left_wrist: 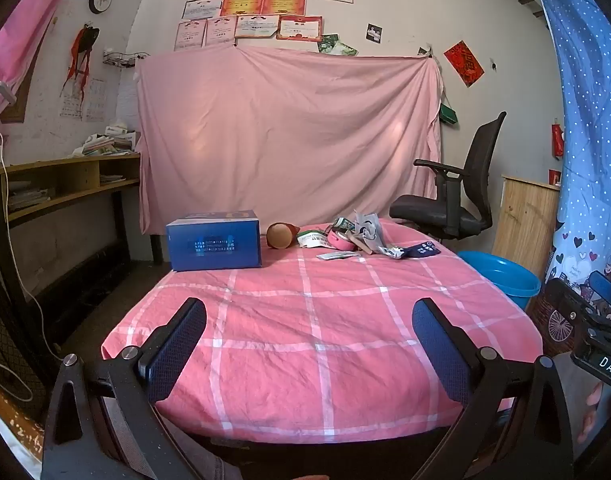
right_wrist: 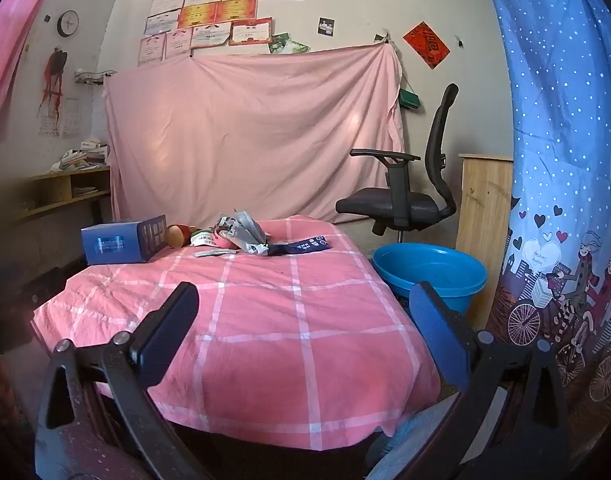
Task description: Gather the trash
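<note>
A heap of trash (left_wrist: 359,236) lies at the far end of the pink checked table (left_wrist: 305,320): crumpled wrappers, a pink tape roll (left_wrist: 339,240), a dark blue wrapper (left_wrist: 421,249), a flat packet (left_wrist: 337,256) and a brown cup on its side (left_wrist: 280,235). The heap also shows in the right wrist view (right_wrist: 241,234). My left gripper (left_wrist: 309,344) is open and empty above the near table edge. My right gripper (right_wrist: 305,332) is open and empty, also near the front edge, far from the trash.
A blue box (left_wrist: 214,245) stands at the far left of the table. A blue plastic basin (right_wrist: 429,274) sits on the floor to the table's right. A black office chair (right_wrist: 409,196) stands behind it. A wooden shelf (left_wrist: 65,188) runs along the left wall.
</note>
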`<state>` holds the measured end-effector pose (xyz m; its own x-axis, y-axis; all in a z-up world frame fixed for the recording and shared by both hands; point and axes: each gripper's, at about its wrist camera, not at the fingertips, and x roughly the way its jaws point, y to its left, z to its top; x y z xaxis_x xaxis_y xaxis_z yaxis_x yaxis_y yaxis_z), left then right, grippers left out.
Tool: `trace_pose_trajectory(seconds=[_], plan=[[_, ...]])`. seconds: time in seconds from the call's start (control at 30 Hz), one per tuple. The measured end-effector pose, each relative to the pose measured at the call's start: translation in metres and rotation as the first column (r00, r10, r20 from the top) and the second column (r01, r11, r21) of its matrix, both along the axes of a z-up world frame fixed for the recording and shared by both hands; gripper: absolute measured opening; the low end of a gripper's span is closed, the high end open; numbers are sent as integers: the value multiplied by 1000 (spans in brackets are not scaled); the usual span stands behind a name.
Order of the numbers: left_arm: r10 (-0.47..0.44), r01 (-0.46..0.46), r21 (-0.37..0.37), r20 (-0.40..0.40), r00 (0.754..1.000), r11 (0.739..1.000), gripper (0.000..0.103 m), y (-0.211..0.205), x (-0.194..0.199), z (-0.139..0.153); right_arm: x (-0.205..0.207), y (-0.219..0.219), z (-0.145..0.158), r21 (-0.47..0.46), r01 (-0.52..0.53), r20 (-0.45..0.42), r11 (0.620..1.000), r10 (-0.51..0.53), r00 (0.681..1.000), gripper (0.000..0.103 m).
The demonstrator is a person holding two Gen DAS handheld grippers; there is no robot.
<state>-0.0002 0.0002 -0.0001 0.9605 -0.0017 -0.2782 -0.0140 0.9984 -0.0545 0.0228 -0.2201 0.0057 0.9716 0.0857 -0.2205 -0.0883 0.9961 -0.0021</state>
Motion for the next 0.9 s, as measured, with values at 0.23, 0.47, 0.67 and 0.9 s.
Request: trace_pose_trajectory(seconds=[0.23,0.47,0.67,0.9], plan=[[0,0,6,-2,1000,1000,101,0,0,0,0,1,0,-4,1,-6,1000,-1,1000,103],[0,0,4,-3,1000,1000,101,0,0,0,0,1,0,-7,0,-5,1000,0,1000,103],[0,0,4,-4,1000,1000,101,0,0,0,1,2,-1,-7,0,-5,1000,0,1000,103],[-1,1,3,-4,1000,1000,101,0,0,0,1,2,-1,-5,-3,-6,1000,3,1000,103]])
